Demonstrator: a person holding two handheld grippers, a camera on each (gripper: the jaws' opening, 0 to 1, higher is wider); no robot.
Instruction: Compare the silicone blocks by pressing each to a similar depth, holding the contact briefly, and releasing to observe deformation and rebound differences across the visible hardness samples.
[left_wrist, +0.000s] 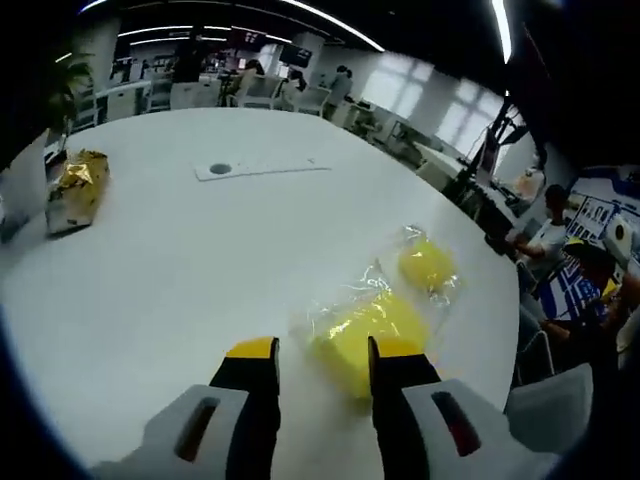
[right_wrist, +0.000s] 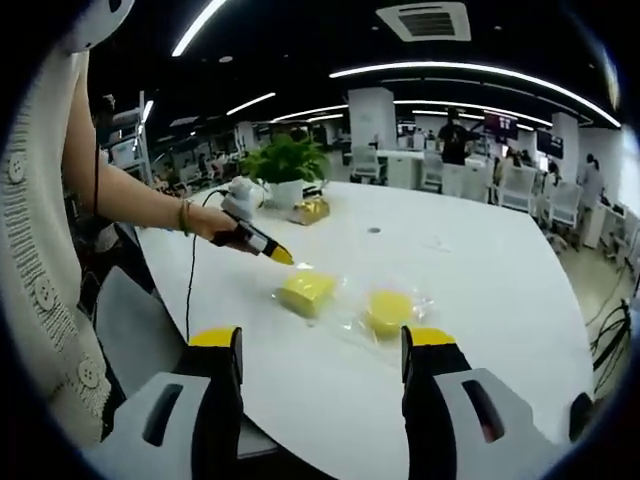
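A white table (left_wrist: 200, 270) carries two bright yellow blocks (left_wrist: 368, 335) (left_wrist: 428, 264) in clear, glossy wrap. Both grippers (left_wrist: 322, 350) (right_wrist: 322, 338) have black jaws with yellow tips and grey bodies. Near one table edge sit a shiny gold packet (left_wrist: 78, 185) and a green plant (right_wrist: 285, 158) in a white pot.

No legible txt, seemingly.
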